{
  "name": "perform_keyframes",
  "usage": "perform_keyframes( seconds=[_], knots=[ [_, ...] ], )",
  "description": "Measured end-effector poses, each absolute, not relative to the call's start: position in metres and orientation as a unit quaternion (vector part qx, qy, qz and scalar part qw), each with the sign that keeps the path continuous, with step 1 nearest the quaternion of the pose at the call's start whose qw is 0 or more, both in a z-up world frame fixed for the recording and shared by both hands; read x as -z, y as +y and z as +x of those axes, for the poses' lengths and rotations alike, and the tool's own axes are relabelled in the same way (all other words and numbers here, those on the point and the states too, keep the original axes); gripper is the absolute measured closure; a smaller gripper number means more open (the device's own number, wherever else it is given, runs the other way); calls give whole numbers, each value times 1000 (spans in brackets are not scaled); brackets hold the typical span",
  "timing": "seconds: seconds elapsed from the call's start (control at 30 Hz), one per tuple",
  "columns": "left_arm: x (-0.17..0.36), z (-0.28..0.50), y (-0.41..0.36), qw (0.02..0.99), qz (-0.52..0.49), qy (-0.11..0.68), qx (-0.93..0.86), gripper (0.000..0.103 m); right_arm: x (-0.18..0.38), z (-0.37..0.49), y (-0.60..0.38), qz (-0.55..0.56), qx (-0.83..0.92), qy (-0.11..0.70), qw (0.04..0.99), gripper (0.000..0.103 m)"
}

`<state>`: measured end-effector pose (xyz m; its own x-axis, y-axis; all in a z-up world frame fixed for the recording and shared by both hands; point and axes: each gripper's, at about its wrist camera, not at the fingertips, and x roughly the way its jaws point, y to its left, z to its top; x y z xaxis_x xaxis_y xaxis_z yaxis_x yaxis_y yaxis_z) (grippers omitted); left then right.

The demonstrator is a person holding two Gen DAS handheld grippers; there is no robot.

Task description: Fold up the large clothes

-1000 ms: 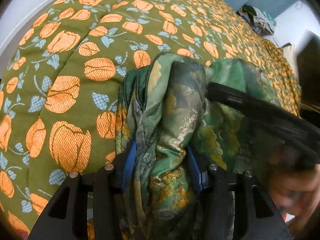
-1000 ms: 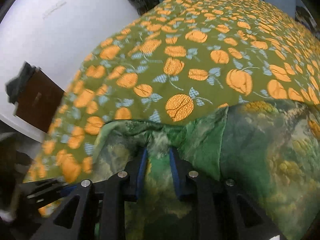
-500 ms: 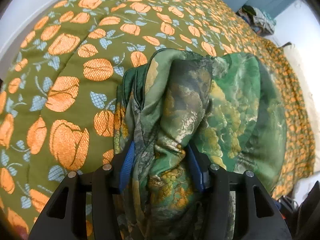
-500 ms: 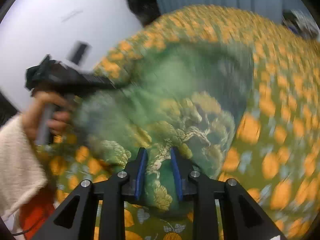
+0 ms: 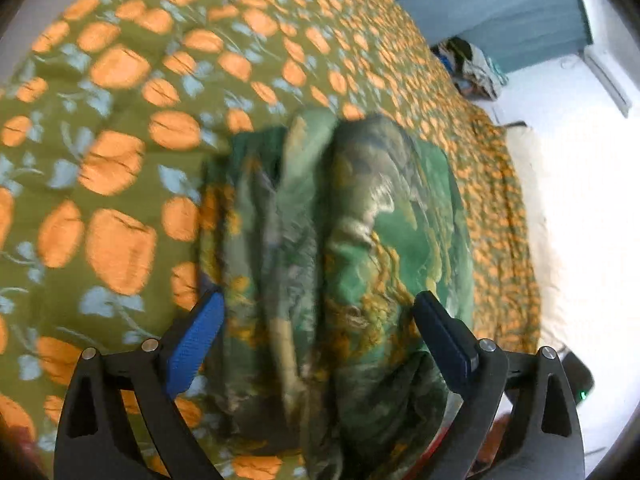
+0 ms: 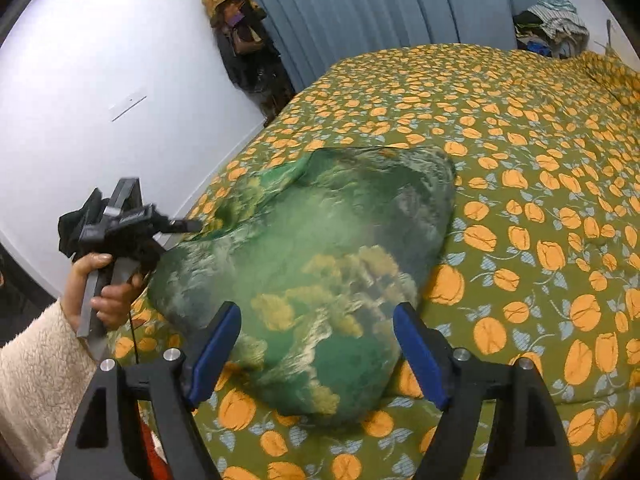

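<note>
The green landscape-print garment (image 6: 320, 248) lies folded in a puffy bundle on the bed. My right gripper (image 6: 316, 352) hovers over its near end, jaws opening wide, and its blue pads (image 6: 216, 348) stand clear of the cloth. In the left wrist view the garment's (image 5: 360, 220) bunched layers run between the opening jaws of my left gripper (image 5: 320, 336), and neither pad presses on them. In the right wrist view the left gripper (image 6: 176, 228) sits at the bundle's left edge. A hand (image 6: 108, 292) in a cream fleece sleeve holds it.
The olive bedspread (image 6: 540, 200) with orange flowers covers the whole bed. A white wall (image 6: 100, 100) runs close along its left side, with blue curtains (image 6: 380, 8) behind. Clothes are piled at the far right corner (image 6: 552, 24), and dark items hang in the corner (image 6: 244, 40).
Both grippers were shut on the garment and now stand open, having let it go. The right gripper swung across, laying the cloth over onto itself. The left gripper tipped up slightly.
</note>
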<state>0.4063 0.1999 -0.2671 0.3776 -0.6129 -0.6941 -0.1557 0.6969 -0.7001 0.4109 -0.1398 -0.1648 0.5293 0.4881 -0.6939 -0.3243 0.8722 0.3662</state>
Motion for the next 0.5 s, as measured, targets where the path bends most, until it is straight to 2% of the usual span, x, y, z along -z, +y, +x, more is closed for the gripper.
perform_keyframes(
  seconds=[0.07,0.17,0.3,0.37,0.5],
  knots=[
    [268,407,190,756,-329,543,156,7,176,419,-144,118,-234,439,860,23],
    [282,408,186,759,-281,571,134,0,197,429,-147,138,-245,467,838,23],
    [310,401,185,736,-309,586,140,1,236,453,-146,171,-261,518,797,22],
    [320,402,182,731,-318,587,142,1,253,463,-150,197,-267,528,782,12],
    [332,409,178,729,-320,587,148,0,281,485,-152,250,-300,533,751,9]
  ],
)
